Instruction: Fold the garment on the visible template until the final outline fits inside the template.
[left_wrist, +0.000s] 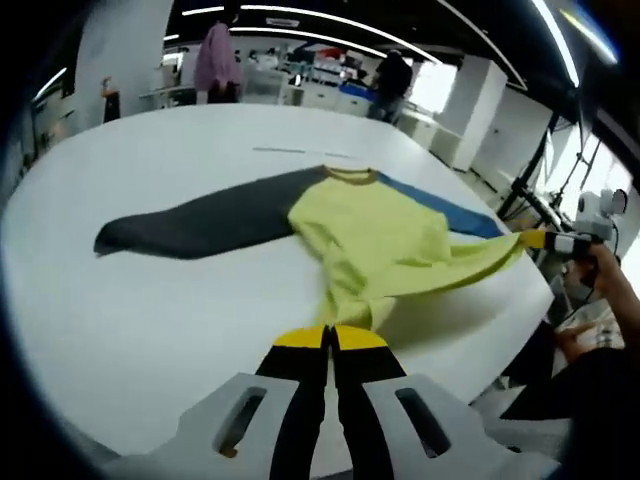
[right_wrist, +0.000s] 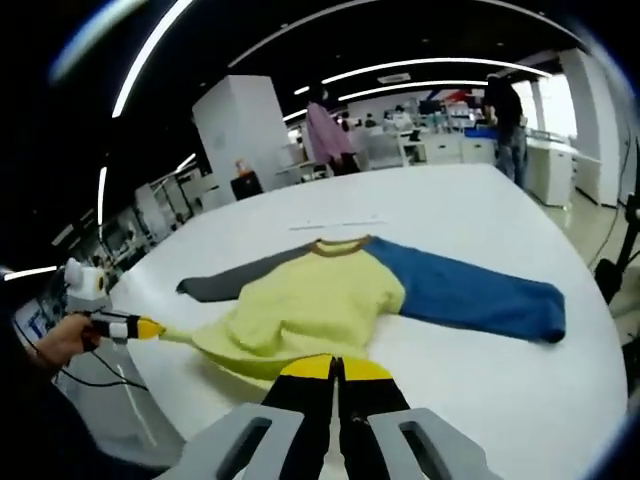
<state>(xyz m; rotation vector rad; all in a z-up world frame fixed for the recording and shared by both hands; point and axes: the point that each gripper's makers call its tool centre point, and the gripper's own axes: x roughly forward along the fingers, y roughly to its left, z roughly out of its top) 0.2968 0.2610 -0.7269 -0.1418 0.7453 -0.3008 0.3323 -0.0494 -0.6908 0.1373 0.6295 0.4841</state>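
The left gripper and the right gripper each pinch the hem of the yellow shirt with grey and blue sleeves, jaws clenched, on the white table.

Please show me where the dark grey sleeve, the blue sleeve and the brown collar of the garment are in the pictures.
dark grey sleeve (left_wrist: 200, 222): left gripper view, middle of the sleeve's length.
blue sleeve (right_wrist: 470, 290): right gripper view, middle of the sleeve, lying flat on the table.
brown collar (right_wrist: 338, 246): right gripper view, front band of the neck opening.
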